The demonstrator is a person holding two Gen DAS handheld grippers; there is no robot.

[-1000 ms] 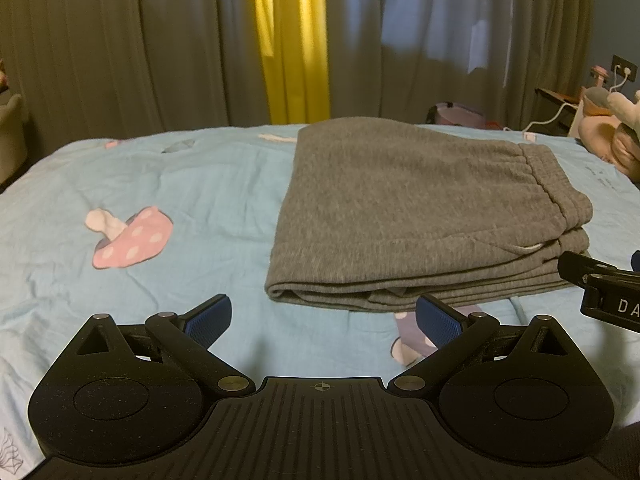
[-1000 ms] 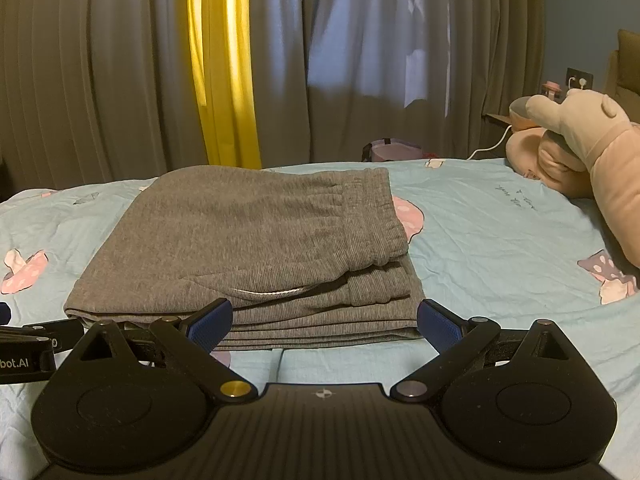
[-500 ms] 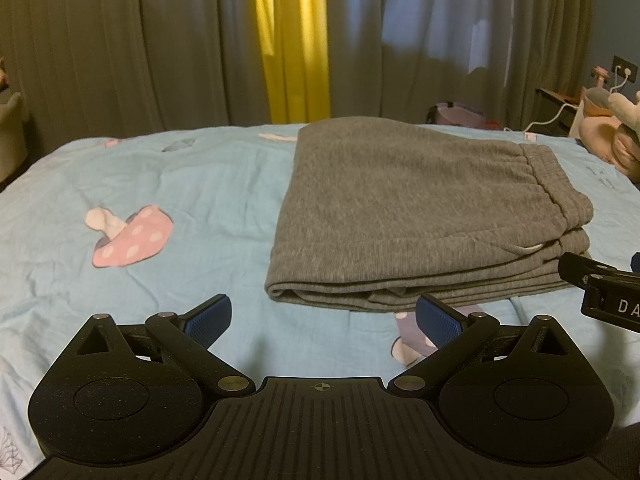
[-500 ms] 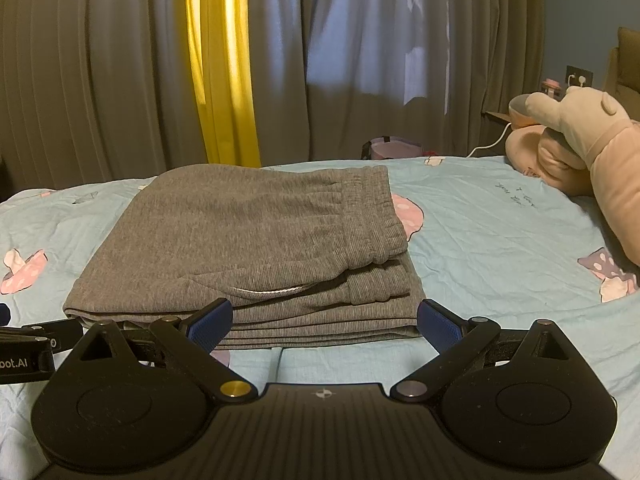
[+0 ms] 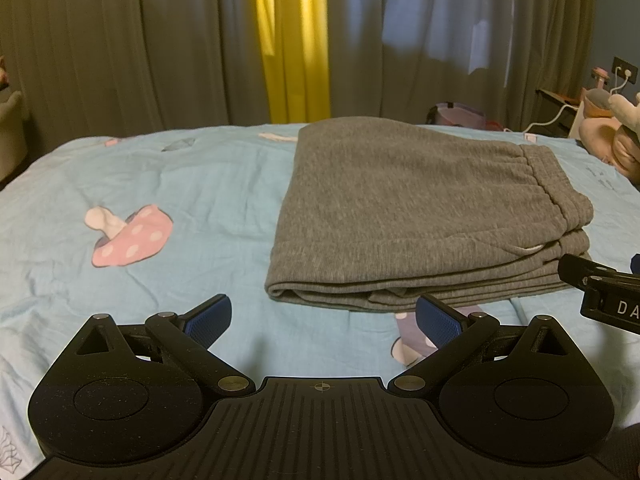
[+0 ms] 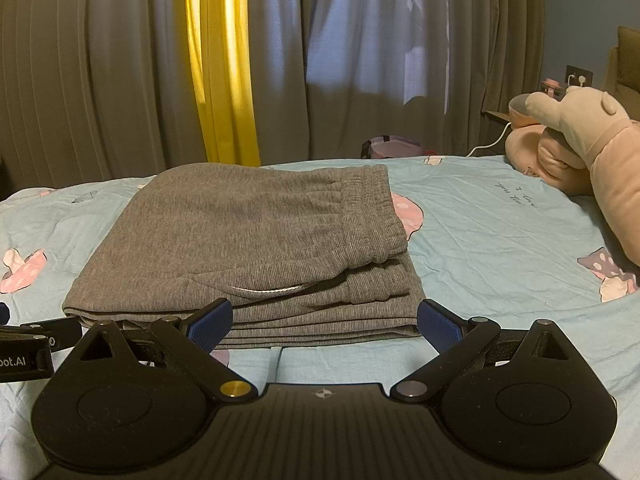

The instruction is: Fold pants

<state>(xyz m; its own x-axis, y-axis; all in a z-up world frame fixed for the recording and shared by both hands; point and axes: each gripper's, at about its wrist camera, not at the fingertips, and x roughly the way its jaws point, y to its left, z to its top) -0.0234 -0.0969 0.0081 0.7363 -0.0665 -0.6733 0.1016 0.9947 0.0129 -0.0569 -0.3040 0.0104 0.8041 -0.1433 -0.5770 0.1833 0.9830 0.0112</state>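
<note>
Grey pants (image 5: 416,208) lie folded into a thick stack on the light blue bed sheet (image 5: 180,200), waistband to the right. They also show in the right wrist view (image 6: 256,248). My left gripper (image 5: 324,320) is open and empty, just short of the stack's near left corner. My right gripper (image 6: 324,324) is open and empty, just in front of the stack's near right edge. Part of the right gripper shows at the left wrist view's right edge (image 5: 600,292). Part of the left gripper shows at the right wrist view's left edge (image 6: 32,344).
The sheet has mushroom prints (image 5: 128,236). A pink plush toy (image 6: 580,148) lies at the bed's far right. Grey and yellow curtains (image 6: 224,64) hang behind the bed. A bag (image 6: 392,148) sits past the far edge.
</note>
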